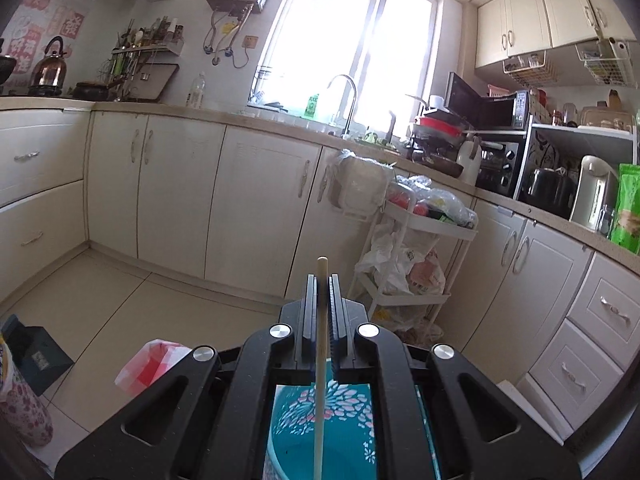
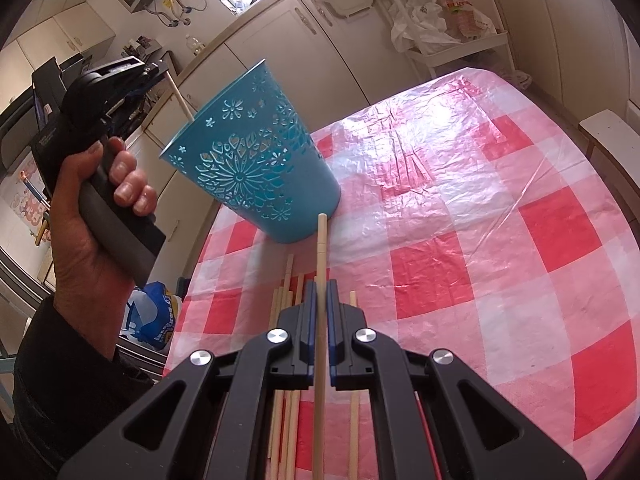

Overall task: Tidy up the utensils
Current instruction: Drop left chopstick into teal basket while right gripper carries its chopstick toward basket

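A teal cutout holder stands on the red-and-white checked tablecloth. My left gripper is shut on a pale wooden chopstick that hangs down into the holder below it. In the right wrist view a hand carries that left gripper above the holder's rim, its chopstick slanting into the opening. My right gripper is shut on another chopstick, whose tip points at the holder's base. Several more chopsticks lie on the cloth under it.
White kitchen cabinets and a counter with a sink tap run along the far walls. A white trolley full of bags stands by the cabinets. A blue printed bag lies on the floor left of the table.
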The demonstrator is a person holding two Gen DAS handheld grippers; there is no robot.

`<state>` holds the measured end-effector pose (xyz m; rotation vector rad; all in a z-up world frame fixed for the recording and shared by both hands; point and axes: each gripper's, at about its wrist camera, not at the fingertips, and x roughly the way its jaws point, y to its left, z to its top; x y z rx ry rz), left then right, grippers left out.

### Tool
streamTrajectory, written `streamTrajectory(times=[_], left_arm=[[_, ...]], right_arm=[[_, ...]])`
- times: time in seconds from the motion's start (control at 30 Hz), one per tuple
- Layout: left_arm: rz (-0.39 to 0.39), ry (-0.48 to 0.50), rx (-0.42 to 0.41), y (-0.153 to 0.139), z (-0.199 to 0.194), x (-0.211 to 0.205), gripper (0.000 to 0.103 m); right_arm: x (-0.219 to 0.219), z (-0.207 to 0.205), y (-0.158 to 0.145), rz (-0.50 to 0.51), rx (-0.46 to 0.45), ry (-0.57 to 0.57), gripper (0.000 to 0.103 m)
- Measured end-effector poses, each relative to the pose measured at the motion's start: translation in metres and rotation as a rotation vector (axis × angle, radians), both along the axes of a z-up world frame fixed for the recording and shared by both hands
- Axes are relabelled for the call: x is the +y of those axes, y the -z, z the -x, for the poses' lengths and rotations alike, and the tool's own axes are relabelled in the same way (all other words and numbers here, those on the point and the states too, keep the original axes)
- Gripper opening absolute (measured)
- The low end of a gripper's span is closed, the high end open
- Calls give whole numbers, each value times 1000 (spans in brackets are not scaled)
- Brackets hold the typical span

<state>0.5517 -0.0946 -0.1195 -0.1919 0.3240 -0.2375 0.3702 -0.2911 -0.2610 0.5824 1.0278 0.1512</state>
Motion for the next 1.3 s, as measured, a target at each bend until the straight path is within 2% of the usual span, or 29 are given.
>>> streamTrajectory(times=[0.17, 0.23, 0.27, 0.3, 0.37, 0.57, 0.67, 0.73, 0.9, 1.07, 1.2, 1.3], left_arm=[[-56, 13, 77, 20, 15, -3, 6], [-66, 14, 109, 22, 22, -1, 10], [-64, 4, 117, 21, 29, 2, 18], [-58, -14, 123, 18, 34, 9, 34], [-33, -66, 137, 13, 50, 23, 52], [83, -169, 153, 8, 93, 73, 68], [131, -185, 189, 12, 92, 89, 69], [136, -198, 191, 12, 91, 93, 69], [121, -207, 167, 8, 93, 93, 69], [142, -219, 161, 4, 94, 94, 74], [160, -229, 166, 4, 92, 100, 77], [178, -238, 177, 5, 90, 105, 78]], right_arm=[[-2, 1, -2, 8, -10, 11, 6], [-3, 2, -4, 10, -21, 15, 6], [-3, 2, -5, 11, -28, 18, 6], [-4, 3, -6, 11, -36, 21, 6], [-5, 3, -10, 11, -55, 27, 6], [-6, 5, -32, -3, -139, 37, 6], [-4, 3, -59, -20, -227, 41, 6], [-3, -5, -78, -40, -278, 43, 6], [6, -45, -125, -64, -397, 36, 6], [17, -92, -163, -51, -515, 52, 6], [29, -137, -174, -4, -575, 85, 6], [37, -169, -163, 47, -571, 116, 6]])
